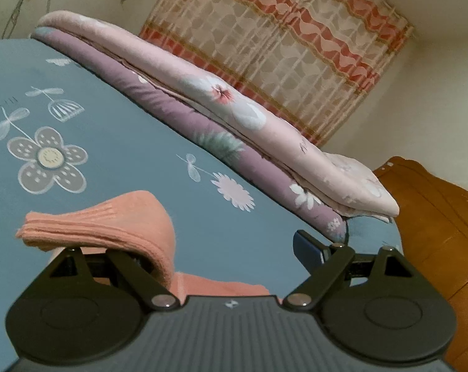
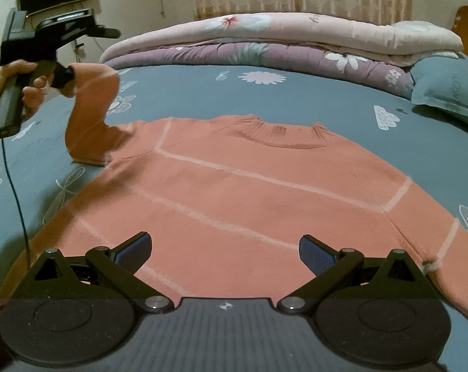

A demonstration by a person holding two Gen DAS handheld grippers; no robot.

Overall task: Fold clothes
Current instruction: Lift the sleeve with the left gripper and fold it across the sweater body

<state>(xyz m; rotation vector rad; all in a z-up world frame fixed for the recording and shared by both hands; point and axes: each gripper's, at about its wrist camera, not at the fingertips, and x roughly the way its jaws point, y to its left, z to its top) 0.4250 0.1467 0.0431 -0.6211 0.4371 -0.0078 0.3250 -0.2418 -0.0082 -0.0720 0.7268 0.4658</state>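
A pink sweater [image 2: 240,192] with thin pale stripes lies flat on a bed, on top of a blue bedsheet [image 2: 342,108] with white flowers on it. Its neck points toward the far side of the bed.

The left gripper [image 1: 221,241] is up above the bed at the left side of the sweater. A hand [image 2: 14,83] holds its handle. The end of one sleeve [image 2: 88,114] is lifted off the sheet and hangs over the left finger. In the left wrist view the sleeve cuff [image 1: 103,223] drapes over that finger and hides it. The other finger [image 1: 308,248] is far from it and bare. So the fingers are wide apart and do not squeeze the sleeve; it just hangs on one of them.

The right gripper [image 2: 224,251] is low over the bottom part of the sweater. Its two blue fingers [image 2: 134,251] are wide apart. Nothing is between them, and I cannot tell if they touch the sweater.

At the far side of the bed lies a folded pink quilt [image 2: 326,31] on top of a purple quilt [image 2: 264,55]. A blue pillow [image 2: 447,90] sits at the right. Behind the bed hangs a curtain [image 1: 295,46] with red and cream patterns. A brown wooden headboard [image 1: 435,232] shows at the right in the left wrist view.
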